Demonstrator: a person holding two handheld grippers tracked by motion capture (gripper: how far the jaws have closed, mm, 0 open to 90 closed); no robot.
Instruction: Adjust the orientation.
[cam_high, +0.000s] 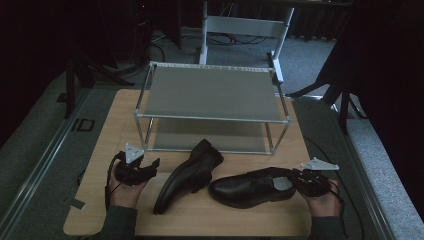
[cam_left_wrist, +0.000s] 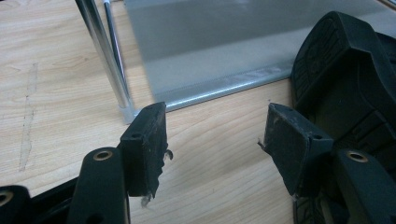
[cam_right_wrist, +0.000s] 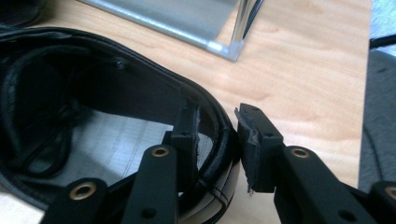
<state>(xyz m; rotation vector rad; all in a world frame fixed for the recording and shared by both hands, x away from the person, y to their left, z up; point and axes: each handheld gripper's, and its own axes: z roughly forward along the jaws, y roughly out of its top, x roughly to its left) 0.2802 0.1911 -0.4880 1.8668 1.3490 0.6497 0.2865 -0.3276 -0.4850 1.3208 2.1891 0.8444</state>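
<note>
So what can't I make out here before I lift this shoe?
- Right tool: jaws straddle the right shoe's heel collar; whether they pinch it yet is unclear.
- Left shoe: cut off by the left gripper view's edge.
- Rack's lower shelf: partly shadowed under the upper shelf in the high view.

No text, label, brand or number can be read anywhere.

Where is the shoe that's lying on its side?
In the high view, the tipped shoe lies on the wooden table left of centre, in front of the metal rack, between the left hand-held gripper and the upright shoe.
</note>
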